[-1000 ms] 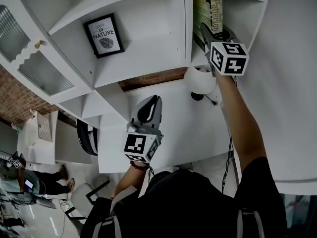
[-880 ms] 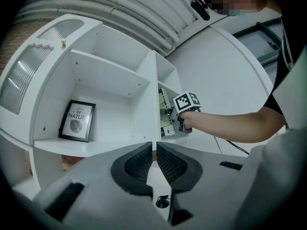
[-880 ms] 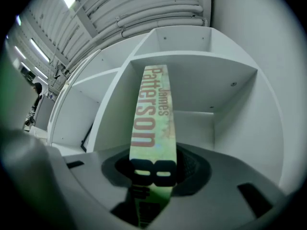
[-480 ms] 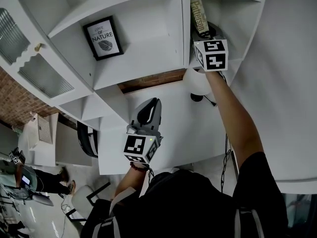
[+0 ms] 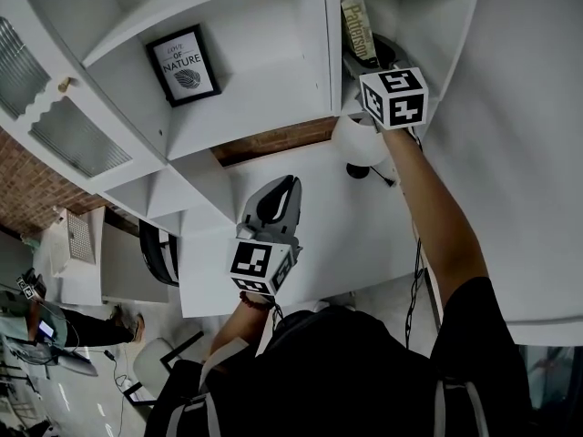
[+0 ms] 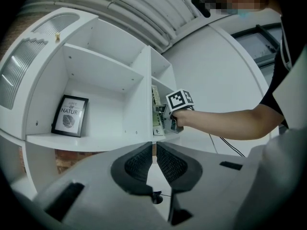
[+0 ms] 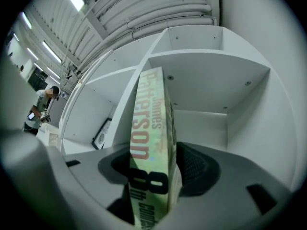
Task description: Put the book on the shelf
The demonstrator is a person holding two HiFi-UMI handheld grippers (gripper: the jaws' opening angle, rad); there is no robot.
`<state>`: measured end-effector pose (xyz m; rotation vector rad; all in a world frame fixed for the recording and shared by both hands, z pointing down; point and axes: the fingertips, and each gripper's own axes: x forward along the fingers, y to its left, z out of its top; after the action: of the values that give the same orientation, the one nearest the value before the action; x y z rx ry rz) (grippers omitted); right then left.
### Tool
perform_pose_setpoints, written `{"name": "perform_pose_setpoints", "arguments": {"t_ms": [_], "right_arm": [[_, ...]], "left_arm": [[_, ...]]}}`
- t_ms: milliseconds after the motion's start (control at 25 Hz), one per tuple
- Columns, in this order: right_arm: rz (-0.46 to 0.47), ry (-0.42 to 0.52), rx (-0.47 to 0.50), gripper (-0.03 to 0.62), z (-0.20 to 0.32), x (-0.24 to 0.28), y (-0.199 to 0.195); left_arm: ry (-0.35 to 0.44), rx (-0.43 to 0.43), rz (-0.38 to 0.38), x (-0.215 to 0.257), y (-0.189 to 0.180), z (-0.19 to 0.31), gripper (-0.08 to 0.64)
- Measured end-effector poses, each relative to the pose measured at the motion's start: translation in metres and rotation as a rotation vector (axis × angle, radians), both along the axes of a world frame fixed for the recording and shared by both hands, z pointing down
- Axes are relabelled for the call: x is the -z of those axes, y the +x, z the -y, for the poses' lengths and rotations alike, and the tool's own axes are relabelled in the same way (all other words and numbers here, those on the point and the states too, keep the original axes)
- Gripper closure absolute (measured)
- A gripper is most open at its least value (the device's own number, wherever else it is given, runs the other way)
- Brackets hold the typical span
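Note:
The book has a pale green spine with red lettering. It stands upright in the upper right compartment of the white shelf unit, close to the divider. My right gripper reaches into that compartment. Its jaws are opening with the book still between them, and a dark gap shows beside the left pad. The left gripper view shows the book past the divider. My left gripper hangs low over the desk, shut and holding nothing.
A black-framed "Nature" print leans in the wide compartment to the left. A white round lamp sits under the right compartment, above the white desk. A cabinet door with a ribbed pane is at far left.
My right gripper moved slightly left and up, deeper into the compartment. The book turned from cover-showing to spine-out and upright. The left gripper barely shifted.

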<state>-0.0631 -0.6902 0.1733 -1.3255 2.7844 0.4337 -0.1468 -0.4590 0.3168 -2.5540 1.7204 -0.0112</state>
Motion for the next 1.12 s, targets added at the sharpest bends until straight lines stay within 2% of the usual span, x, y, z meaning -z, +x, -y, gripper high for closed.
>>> {"name": "perform_pose_setpoints", "arguments": {"t_ms": [120,240,360,480,680,720,800,840,960,1120], "right_arm": [[0.017,-0.001,0.023,0.367,-0.006,0.001,0.002],[0.041,-0.004,0.04,0.365,-0.018,-0.002,0.007],[0.032,0.002,0.053,0.365,-0.032,-0.006,0.013],[0.001,0.031,0.039,0.365,-0.045,-0.008,0.02],[0.01,0.069,0.013,0.369,-0.067,-0.01,0.04],[0.015,0.079,0.003,0.387,-0.071,-0.01,0.045],[0.043,0.097,-0.015,0.496,-0.078,-0.011,0.058],[0.057,0.1,-0.019,0.528,-0.082,-0.013,0.064],[0.078,0.085,0.002,0.549,-0.091,-0.022,0.074],[0.107,0.049,0.027,0.552,-0.103,-0.035,0.083]], "left_arm": [[-0.023,-0.012,-0.007,-0.004,0.005,-0.001,0.52],[-0.008,-0.021,-0.007,-0.003,0.009,-0.001,0.52],[-0.022,-0.019,-0.015,-0.007,0.009,-0.001,0.52],[-0.01,-0.013,-0.004,-0.008,0.01,0.0,0.52],[-0.022,-0.019,-0.006,-0.013,0.016,0.002,0.52],[-0.017,-0.02,-0.005,-0.012,0.017,0.002,0.52],[-0.005,-0.021,0.004,-0.011,0.02,0.002,0.52],[-0.008,-0.022,0.008,-0.012,0.021,0.002,0.52],[-0.006,-0.024,0.016,-0.013,0.023,0.001,0.52],[0.04,-0.03,0.031,-0.008,0.024,-0.001,0.52]]}}
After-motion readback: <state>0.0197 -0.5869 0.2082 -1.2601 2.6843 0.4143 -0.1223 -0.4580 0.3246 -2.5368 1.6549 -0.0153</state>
